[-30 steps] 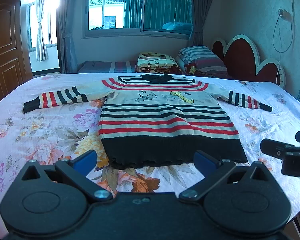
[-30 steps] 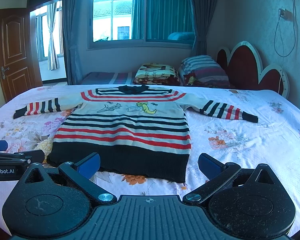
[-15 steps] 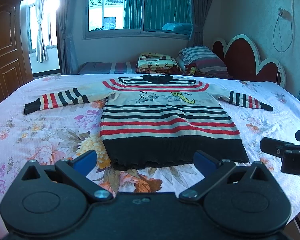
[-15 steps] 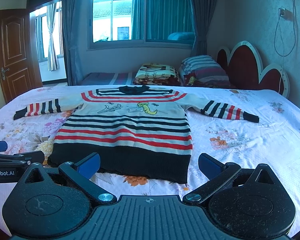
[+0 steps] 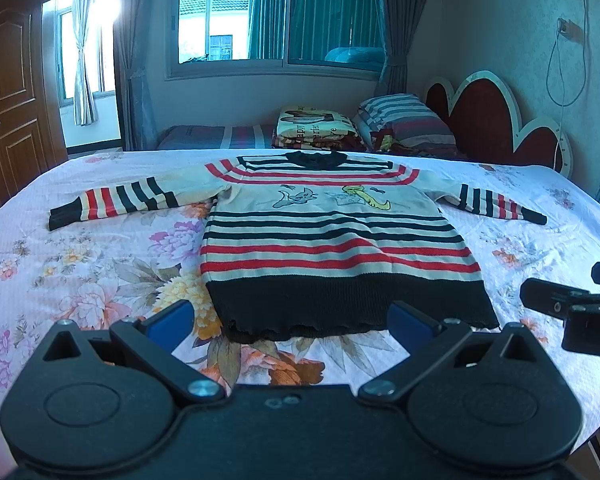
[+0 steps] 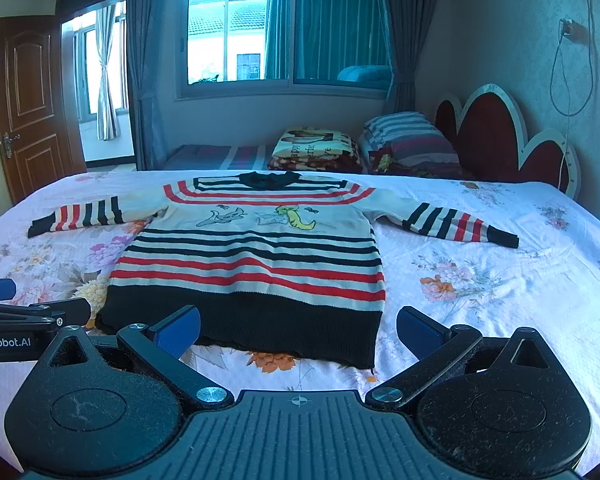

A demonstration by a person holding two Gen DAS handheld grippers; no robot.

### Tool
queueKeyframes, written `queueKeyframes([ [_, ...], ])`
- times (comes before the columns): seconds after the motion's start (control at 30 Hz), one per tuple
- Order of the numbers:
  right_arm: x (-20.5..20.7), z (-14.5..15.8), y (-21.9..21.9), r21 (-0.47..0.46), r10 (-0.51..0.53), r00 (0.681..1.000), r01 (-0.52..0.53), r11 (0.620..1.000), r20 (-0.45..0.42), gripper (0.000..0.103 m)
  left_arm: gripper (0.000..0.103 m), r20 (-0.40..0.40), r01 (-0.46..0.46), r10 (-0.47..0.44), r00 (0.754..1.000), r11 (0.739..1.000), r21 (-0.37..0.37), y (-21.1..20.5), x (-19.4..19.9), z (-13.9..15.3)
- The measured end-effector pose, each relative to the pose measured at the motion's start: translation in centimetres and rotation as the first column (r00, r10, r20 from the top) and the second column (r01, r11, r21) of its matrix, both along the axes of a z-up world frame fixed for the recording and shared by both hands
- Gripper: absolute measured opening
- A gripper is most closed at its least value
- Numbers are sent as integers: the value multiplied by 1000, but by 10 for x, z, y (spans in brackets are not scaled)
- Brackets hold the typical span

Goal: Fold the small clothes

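Note:
A small striped sweater (image 5: 332, 236) (image 6: 256, 256) in cream, red and black lies flat and face up on the bed, both sleeves spread out, black hem nearest me. My left gripper (image 5: 288, 320) hovers open just short of the hem, nothing between its blue pads. My right gripper (image 6: 298, 328) is open too, near the hem's right part. In the left wrist view the right gripper (image 5: 572, 304) shows at the right edge; in the right wrist view the left gripper (image 6: 20, 320) shows at the left edge.
The bed has a floral sheet (image 5: 80, 272). Folded blankets (image 5: 316, 128) and striped pillows (image 5: 404, 120) sit at the far side by a red headboard (image 5: 496, 124). A door (image 6: 24, 100) stands open at left, a window (image 6: 284, 28) behind.
Both views have crept slightly; the sweater sits a touch lower in the frames. Both grippers stay open and nothing has been touched.

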State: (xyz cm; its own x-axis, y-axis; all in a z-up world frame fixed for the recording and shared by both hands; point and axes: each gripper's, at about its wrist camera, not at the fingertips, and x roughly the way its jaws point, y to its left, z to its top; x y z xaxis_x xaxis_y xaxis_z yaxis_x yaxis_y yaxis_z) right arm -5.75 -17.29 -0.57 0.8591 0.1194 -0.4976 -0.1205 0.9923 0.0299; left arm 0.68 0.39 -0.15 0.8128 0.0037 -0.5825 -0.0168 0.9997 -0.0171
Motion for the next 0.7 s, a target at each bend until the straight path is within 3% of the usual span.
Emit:
queueKeyframes([
  [0.7, 3, -1, 0, 0, 10, 1000, -10, 1000, 0, 103, 102, 1, -2, 2, 1000, 1000, -2, 1, 1, 1],
])
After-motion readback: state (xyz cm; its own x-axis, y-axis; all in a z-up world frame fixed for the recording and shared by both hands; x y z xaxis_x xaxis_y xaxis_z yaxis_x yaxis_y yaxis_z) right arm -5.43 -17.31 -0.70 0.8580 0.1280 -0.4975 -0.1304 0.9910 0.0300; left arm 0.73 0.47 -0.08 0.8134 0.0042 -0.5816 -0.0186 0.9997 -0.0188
